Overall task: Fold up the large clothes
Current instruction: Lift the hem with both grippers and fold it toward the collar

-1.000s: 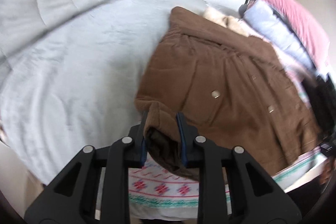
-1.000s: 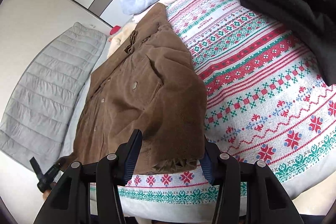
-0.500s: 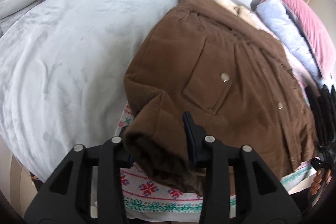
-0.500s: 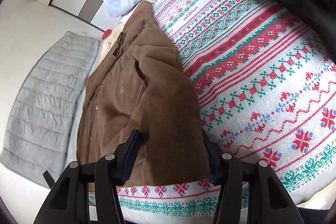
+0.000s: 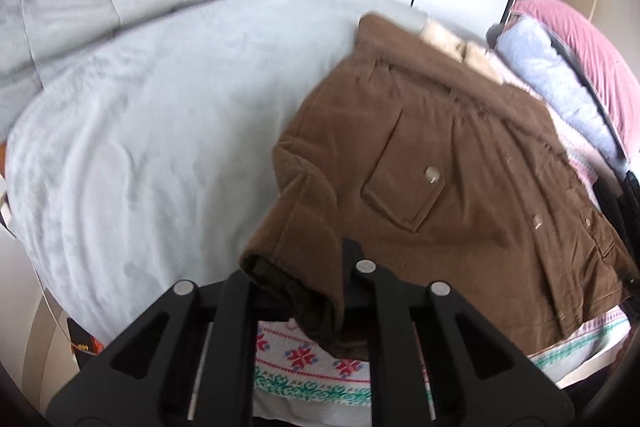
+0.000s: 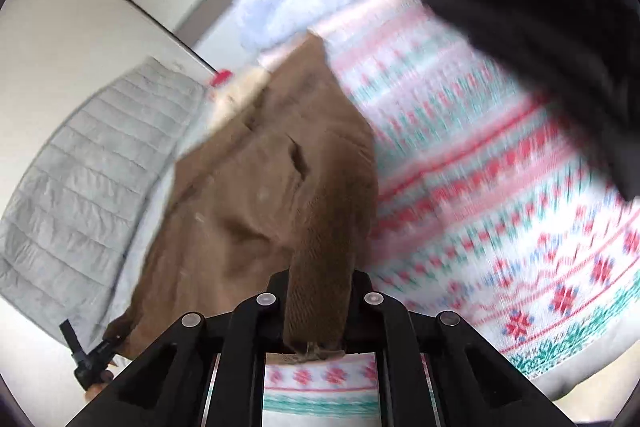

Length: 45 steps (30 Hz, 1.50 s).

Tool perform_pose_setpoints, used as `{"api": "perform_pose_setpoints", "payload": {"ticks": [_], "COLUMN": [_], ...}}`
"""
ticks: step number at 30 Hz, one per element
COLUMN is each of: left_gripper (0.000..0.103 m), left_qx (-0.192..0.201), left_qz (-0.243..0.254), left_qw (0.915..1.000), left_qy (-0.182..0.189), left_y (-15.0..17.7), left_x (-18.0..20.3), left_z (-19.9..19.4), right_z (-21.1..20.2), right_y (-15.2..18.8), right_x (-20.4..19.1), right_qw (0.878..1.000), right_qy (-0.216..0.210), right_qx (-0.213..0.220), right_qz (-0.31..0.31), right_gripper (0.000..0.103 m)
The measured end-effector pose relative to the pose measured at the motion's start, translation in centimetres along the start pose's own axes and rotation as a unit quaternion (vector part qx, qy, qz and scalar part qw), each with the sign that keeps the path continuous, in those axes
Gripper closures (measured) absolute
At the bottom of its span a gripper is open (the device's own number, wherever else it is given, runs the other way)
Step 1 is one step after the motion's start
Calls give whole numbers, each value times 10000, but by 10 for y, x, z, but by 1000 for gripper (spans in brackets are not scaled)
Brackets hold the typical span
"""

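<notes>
Here both grippers angle down at the bed's near edge. The left gripper is closing on the brown coat at its cuff; the right gripper is closing on a corduroy hem fold. The coat lies across a patterned blanket and grey sheet. Only the left view shows the pocket and snap buttons; the right, blurred, shows a dark pile. No writing is legible
</notes>
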<state>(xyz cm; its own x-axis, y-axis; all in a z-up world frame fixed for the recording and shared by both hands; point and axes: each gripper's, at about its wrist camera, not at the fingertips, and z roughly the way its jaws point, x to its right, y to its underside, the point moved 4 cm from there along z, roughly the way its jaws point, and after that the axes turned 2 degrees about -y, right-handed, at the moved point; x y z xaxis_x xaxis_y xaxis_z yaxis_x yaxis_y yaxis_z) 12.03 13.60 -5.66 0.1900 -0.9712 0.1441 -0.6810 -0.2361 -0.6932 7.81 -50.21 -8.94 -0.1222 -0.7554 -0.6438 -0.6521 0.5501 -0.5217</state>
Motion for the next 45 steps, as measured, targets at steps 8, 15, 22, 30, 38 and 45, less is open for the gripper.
{"api": "perform_pose_setpoints", "payload": {"ticks": [8, 15, 22, 30, 38, 45], "left_gripper": [91, 91, 91, 91, 91, 91], "left_qx": [-84, -170, -252, -283, -313, -528], "left_qz": [-301, -1031, -1265, -954, -71, -25], "left_qw": [9993, 9932, 9890, 9914, 9956, 9939], "left_qy": [214, 511, 721, 844, 882, 967], "left_y": [-19, -40, -76, -115, -115, -113], "left_x": [0, -1, 10, 23, 38, 26], "left_z": [-5, -12, -12, -4, 8, 22], "right_z": [-13, -5, -6, 16, 52, 52], "right_y": [-5, -19, -49, -86, -113, -116], "right_x": [-19, -6, -34, -23, -45, -46], "right_qw": [9977, 9980, 9937, 9852, 9889, 9882], "right_qy": [-270, -60, -823, -1245, -1014, -1020], "right_qx": [-125, 24, 255, 53, -847, -966], "right_qz": [604, 621, 721, 1180, 673, 606], "right_gripper": [93, 94, 94, 94, 94, 94]}}
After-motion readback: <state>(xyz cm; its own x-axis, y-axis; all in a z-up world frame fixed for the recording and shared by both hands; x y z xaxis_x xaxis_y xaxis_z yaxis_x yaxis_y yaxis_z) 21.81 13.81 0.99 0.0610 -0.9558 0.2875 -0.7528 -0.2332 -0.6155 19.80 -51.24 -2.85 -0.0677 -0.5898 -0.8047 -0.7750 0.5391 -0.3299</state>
